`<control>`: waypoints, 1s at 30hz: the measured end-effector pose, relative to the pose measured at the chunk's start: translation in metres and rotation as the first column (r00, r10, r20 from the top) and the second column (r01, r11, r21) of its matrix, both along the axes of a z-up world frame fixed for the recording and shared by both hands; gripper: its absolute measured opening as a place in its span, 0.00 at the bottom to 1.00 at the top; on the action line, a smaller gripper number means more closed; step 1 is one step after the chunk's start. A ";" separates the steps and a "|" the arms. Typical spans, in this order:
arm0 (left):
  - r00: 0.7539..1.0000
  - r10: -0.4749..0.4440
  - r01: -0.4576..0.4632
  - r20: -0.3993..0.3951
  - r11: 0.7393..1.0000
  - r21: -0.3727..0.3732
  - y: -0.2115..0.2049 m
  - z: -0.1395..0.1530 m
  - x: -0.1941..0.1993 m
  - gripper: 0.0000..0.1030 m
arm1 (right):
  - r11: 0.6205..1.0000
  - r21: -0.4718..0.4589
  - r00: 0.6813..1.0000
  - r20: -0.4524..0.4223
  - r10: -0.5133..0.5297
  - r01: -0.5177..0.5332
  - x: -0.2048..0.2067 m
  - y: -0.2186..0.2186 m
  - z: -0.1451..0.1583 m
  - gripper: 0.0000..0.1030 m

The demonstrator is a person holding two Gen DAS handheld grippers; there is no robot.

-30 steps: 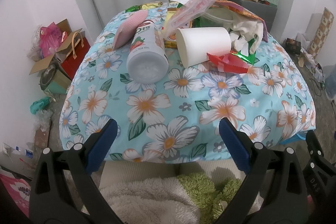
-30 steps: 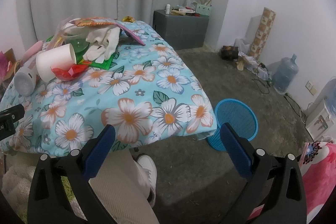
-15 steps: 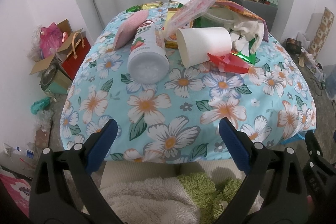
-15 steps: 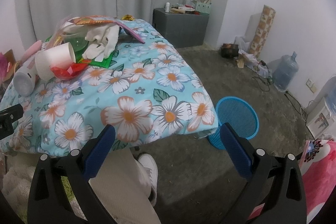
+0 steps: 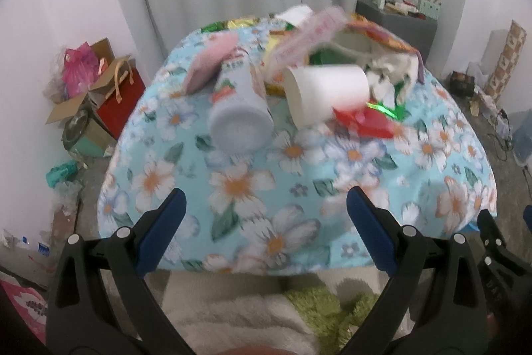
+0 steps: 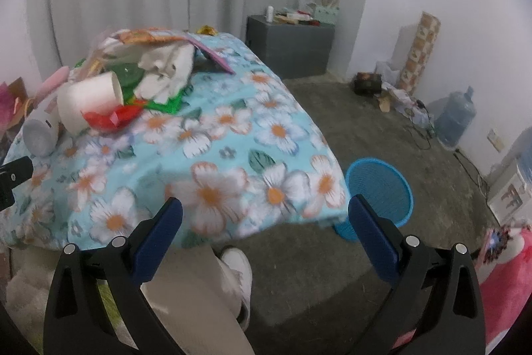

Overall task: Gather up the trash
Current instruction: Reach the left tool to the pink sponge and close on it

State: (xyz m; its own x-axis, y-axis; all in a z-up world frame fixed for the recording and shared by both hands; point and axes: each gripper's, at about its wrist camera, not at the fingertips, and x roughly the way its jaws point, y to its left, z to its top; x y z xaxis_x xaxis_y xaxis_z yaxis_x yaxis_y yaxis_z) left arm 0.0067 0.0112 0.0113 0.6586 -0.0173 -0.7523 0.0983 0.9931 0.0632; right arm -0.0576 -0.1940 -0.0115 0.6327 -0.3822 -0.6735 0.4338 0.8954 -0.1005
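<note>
A pile of trash lies on a table with a blue floral cloth point(image 5: 252, 182). A white bottle with a strawberry label point(image 5: 239, 112) lies on its side beside a white paper cup point(image 5: 327, 92), also on its side. A red wrapper point(image 5: 362, 122), green foil and crumpled white paper point(image 5: 389, 72) lie to their right. My left gripper point(image 5: 264, 218) is open and empty at the table's near edge. My right gripper point(image 6: 264, 218) is open and empty near the table's right corner. The cup point(image 6: 88, 100) and bottle point(image 6: 41, 135) show at the left of the right wrist view.
A blue mesh wastebasket point(image 6: 379, 192) stands on the floor by the table's right corner. Boxes and bags point(image 5: 96, 88) lie on the floor at the left. A grey cabinet point(image 6: 289, 45) stands at the back wall. A water jug point(image 6: 454, 118) stands at the right wall.
Both grippers have shifted slightly and the views are now blurred by motion. The table looks a little farther from the left gripper. Nothing was taken hold of.
</note>
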 end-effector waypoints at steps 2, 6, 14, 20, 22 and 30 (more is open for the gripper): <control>0.999 0.009 -0.009 0.045 1.000 0.005 0.009 0.010 0.005 0.90 | 1.000 -0.018 0.999 0.035 0.019 -0.019 0.009 0.003 0.011 0.94; 0.991 0.050 -0.053 0.126 0.998 0.016 0.029 0.026 0.016 0.90 | 0.996 -0.030 0.987 0.136 0.082 -0.079 0.032 0.013 0.035 0.94; 0.990 -0.097 0.109 0.102 0.988 -0.113 0.084 0.016 0.062 0.90 | 0.961 0.088 0.955 0.165 0.247 -0.263 0.077 0.031 0.024 0.94; 0.985 -0.027 0.066 0.171 0.971 -0.228 0.122 0.009 0.082 0.90 | 0.914 0.178 0.929 0.140 0.342 -0.363 0.097 0.039 0.007 0.94; 0.979 -0.019 0.066 0.204 0.973 -0.223 0.127 0.008 0.090 0.90 | 0.901 0.216 0.925 0.155 0.348 -0.375 0.101 0.036 0.009 0.94; 0.950 -0.175 0.146 0.260 0.981 0.127 0.106 -0.020 0.132 0.87 | 0.806 0.378 0.888 0.246 0.387 -0.456 0.126 0.023 0.013 0.94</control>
